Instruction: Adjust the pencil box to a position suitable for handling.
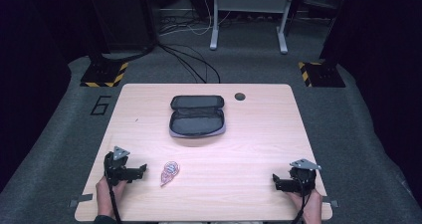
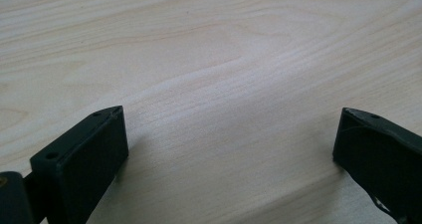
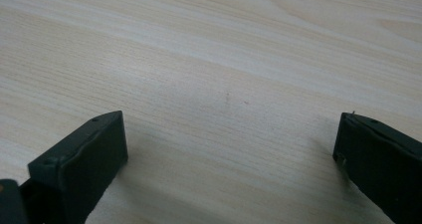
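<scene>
On the table (image 1: 249,149) | left gripper (image 1: 142,170) wide, empty, near packet (image 1: 169,173) | right gripper (image 1: 275,180) wide, empty | pouch (image 1: 197,116) open.

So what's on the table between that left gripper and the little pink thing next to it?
Nothing: in the high view, only bare wood of the table separates the left gripper from the pink thing. They sit close but apart, jaws open.

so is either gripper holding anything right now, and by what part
Nothing is held. The left gripper and the right gripper both rest on the table with jaws open over bare wood. The small pink packet lies untouched beside the left one.
</scene>
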The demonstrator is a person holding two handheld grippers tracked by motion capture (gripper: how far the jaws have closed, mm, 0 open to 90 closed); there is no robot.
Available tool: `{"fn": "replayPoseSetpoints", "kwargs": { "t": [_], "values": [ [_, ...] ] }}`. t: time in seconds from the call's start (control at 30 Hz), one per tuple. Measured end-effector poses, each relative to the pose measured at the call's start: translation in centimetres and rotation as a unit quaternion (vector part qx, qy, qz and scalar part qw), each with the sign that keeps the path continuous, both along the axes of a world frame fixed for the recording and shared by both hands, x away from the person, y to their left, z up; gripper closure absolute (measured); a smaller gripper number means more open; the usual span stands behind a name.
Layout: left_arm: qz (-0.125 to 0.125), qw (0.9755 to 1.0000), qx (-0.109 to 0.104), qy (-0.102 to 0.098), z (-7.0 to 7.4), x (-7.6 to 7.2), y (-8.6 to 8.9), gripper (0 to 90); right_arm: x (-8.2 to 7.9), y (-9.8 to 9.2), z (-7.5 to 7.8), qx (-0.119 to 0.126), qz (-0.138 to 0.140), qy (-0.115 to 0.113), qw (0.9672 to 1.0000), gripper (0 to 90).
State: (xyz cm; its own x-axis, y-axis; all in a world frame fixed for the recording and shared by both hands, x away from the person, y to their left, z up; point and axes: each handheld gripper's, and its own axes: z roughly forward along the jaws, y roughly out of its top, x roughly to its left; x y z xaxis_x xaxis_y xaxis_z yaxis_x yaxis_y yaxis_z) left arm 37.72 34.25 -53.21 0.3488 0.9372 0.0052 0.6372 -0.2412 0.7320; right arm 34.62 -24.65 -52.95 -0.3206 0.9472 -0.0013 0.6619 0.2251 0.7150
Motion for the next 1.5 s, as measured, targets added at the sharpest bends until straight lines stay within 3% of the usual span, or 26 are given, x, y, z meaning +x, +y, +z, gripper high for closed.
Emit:
{"fn": "replayPoseSetpoints", "kwargs": {
  "t": [0.67, 0.7, 0.83, 0.87, 1.07, 1.5],
  "values": [
    [0.0, 1.0, 0.0, 0.001, 0.0, 0.0, 0.0, 0.8, 0.3, 0.1, 0.2, -0.002, -0.008, 0.009, 0.9999, 1.3],
    [-0.003, 0.9999, 0.003, 0.009, 0.2, 0.0, 0.1, 0.8, 0.4, 0.1, 0.2, -0.002, -0.009, 0.009, 0.9999, 1.4],
    [0.0, 1.0, 0.001, 0.002, 0.0, 0.0, 0.0, 0.8, 0.4, 0.1, 0.3, -0.002, -0.008, 0.009, 0.9999, 1.8],
    [-0.003, 0.9999, 0.003, 0.01, 0.2, 0.0, 0.1, 0.9, 0.4, 0.1, 0.3, -0.003, -0.006, 0.009, 0.9999, 1.8],
    [-0.001, 1.0, 0.002, 0.004, 0.1, 0.0, 0.0, 0.8, 0.4, 0.2, 0.5, 0.014, -0.008, 0.007, 0.9998, 1.9],
    [-0.001, 1.0, 0.0, -0.001, 0.0, 0.0, 0.0, 0.8, 2.0, 3.1, 3.9, 0.03, 0.042, -0.008, 0.9987, 1.9]
  ]
}}
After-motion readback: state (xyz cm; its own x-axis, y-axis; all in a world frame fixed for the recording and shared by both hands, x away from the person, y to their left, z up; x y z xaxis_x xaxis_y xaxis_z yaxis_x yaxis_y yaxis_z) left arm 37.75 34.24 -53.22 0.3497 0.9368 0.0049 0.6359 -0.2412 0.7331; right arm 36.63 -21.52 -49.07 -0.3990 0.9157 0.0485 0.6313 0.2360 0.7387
